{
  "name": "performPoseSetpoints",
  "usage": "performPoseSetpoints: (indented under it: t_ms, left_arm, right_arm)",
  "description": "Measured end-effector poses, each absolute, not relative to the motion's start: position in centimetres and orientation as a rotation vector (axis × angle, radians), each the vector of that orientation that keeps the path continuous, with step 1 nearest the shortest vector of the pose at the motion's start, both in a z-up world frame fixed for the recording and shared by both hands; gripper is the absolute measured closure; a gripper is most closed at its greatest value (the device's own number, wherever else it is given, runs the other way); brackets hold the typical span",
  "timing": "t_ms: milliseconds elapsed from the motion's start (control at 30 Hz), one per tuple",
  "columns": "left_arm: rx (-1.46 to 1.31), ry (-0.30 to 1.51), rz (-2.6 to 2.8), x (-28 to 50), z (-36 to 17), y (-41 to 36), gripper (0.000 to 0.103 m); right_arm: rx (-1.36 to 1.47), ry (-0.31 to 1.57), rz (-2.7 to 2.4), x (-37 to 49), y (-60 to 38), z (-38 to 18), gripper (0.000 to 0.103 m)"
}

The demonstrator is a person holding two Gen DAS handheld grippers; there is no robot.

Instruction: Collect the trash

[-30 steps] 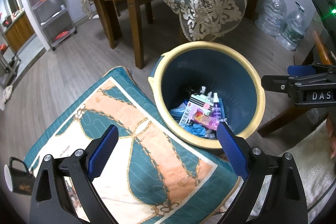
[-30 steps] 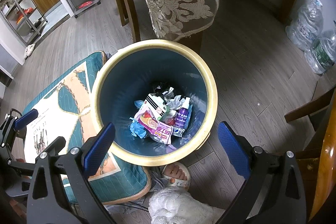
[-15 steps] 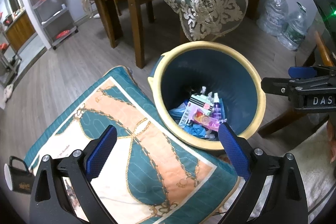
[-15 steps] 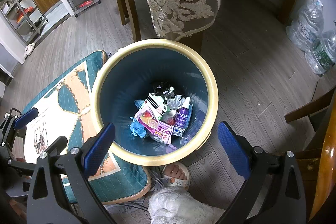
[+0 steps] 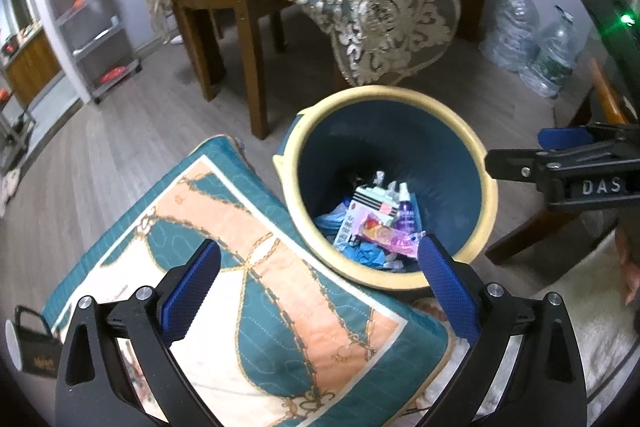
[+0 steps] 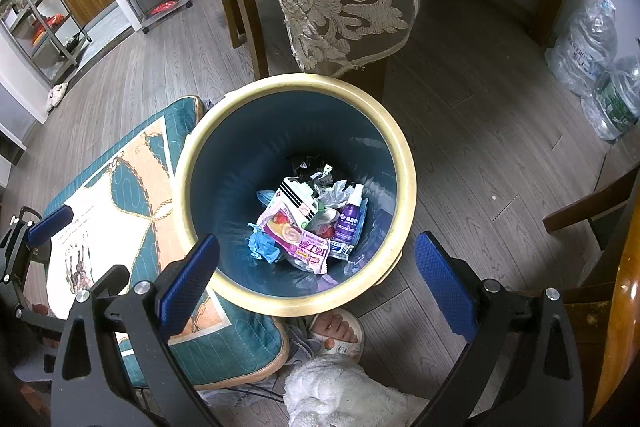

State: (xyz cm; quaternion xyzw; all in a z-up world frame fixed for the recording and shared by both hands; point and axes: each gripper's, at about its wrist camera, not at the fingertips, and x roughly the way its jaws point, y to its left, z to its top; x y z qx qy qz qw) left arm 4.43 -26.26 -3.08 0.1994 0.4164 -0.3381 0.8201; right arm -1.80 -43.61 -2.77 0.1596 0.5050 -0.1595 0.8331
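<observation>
Our left gripper (image 5: 316,281) spread wide and empty over the cushion (image 5: 224,267), our right gripper (image 6: 316,273) wide and empty above the bin (image 6: 296,301), trash (image 6: 308,223) at its bottom, floor (image 6: 480,131) around.

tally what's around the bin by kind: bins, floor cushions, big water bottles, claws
trash bin: 1
floor cushion: 1
big water bottles: 2
claws, left claw and right claw, both open and empty: 2
total: 6

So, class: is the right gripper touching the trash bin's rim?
Cannot tell. In the right wrist view the open right gripper overlaps the trash bin rim; the left wrist view suggests it hovers above.
</observation>
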Motion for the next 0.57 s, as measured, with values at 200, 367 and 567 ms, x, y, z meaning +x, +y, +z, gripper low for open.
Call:
performPoseSetpoints:
  t_ms: [200, 367, 567]
  left_arm:
    - [0.427, 0.898, -0.713, 4.79, -3.24, -26.28, 0.005]
    - [0.468, 0.92, -0.706, 4.64, -3.79, -26.79, 0.005]
    - [0.461, 0.936, -0.699, 4.72, -3.93, -26.66, 0.005]
  right_arm:
    - [0.339, 1.071, -0.338, -1.83, -43.55, -2.84, 0.007]
    - [0.34, 1.071, -0.338, -1.82, -43.61, -2.83, 0.007]
    - [0.339, 1.071, -0.338, -1.78, -43.71, -2.8, 0.007]
